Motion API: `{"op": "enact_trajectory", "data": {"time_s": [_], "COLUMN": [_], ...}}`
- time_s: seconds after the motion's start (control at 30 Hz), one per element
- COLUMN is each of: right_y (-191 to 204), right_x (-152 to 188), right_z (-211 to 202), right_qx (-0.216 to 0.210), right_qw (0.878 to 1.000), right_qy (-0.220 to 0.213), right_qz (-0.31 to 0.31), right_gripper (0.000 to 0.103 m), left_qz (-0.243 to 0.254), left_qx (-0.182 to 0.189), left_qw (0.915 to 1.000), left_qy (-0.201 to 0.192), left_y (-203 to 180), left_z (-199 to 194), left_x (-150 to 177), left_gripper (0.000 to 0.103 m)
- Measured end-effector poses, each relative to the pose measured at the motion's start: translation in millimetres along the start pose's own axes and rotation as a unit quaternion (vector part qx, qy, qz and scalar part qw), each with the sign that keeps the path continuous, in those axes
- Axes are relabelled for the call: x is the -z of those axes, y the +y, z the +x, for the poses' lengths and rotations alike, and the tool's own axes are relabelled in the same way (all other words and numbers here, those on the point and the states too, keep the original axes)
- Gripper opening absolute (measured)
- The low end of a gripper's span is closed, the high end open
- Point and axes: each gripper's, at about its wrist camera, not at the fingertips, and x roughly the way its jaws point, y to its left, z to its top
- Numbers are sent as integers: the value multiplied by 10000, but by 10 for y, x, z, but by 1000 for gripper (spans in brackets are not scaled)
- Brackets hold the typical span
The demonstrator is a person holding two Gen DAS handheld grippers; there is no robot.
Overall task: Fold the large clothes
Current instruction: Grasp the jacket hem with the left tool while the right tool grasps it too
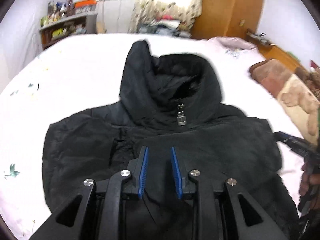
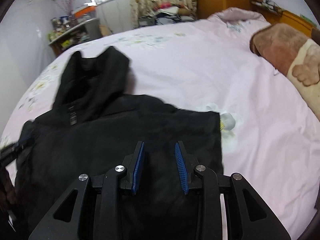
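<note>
Both hand-held grippers hover apart-jawed and empty: left hand-held gripper [image 1: 158, 150] over the chest, right hand-held gripper [image 2: 160, 146] by the side edge. Black hooded jacket [image 1: 200, 156] lies flat on the bed [image 2: 200, 70], zip up, spread ready for folding.

Both wrist cameras look steeply down along their blue-padded fingers, close above the black padded hooded jacket [image 1: 160, 140] on the pink floral bedsheet [image 2: 200, 70]. The left view faces the hood squarely; the right view sits nearer the jacket's right edge. Both share the jacket, the brown plush blanket [image 2: 284, 48] and the far cluttered shelf [image 1: 66, 26].
</note>
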Motion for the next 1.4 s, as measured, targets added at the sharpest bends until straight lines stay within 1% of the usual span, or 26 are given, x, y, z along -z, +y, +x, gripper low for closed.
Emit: {"op": "enact_trajectory", "data": {"time_s": [0.03,0.1,0.17,0.2,0.23,0.27,0.33,0.47,0.6,0.7,0.77,0.87,1.0,1.03,1.07,1.13,1.27,1.4], "right_y": [82,218,338,377,392,399,402,370,399,427,452,508,630,664,690,742,826,822], "right_x": [82,201,323,364,398,435,478,494,488,438,394,400,399,383,375,321,164,-58], "right_z": [-91,-123,-34,55,167,255,335,454,480,416,256,19,-205,-239,-266,-288,-277,-234], "right_qx": [-88,-260,-305,-288,-268,-269,-254,-301,-257,-200,-176,-383,-509,-553,-583,-679,-815,-852], "right_qw": [9999,9995,9988,9984,9979,9972,9967,9961,9954,9948,9958,9966,9970,9969,9968,9963,9956,9956], "right_qy": [-35,-18,173,311,453,558,632,771,863,957,841,687,518,486,460,427,390,312], "right_qz": [-68,-149,-334,-370,-378,-416,-442,-303,-316,-295,-305,-227,-264,-268,-281,-303,-259,-242], "right_gripper": [32,32,32,32,32,32,32,32,32,32,33,33,33,35,40,42,42,42], "left_qz": [74,178,165,103,29,15,0,63,0,-86,-144,-139,-151,-159,-183,-258,-253,-201], "left_qx": [36,24,-181,-229,-234,-212,-194,-223,-191,-206,-169,-95,-22,-35,-28,43,89,74], "left_qw": [10000,9998,9986,9979,9976,9978,9979,9978,9976,9972,9976,9986,9992,9993,9994,9993,9995,9997], "left_qy": [-41,107,473,597,645,621,618,623,660,716,657,502,362,333,287,250,173,71], "left_y": [-49,-101,-54,-6,47,73,91,74,62,89,101,129,195,210,232,275,337,417], "left_z": [-52,-10,195,272,329,347,364,406,381,227,73,-200,-474,-518,-571,-626,-608,-507], "left_x": [54,185,332,390,444,466,479,480,476,429,409,378,318,296,276,229,48,-235], "left_gripper": [26,26,26,30,30,30,30,30,30,30,30,30,31,33,37,42,50,53]}}
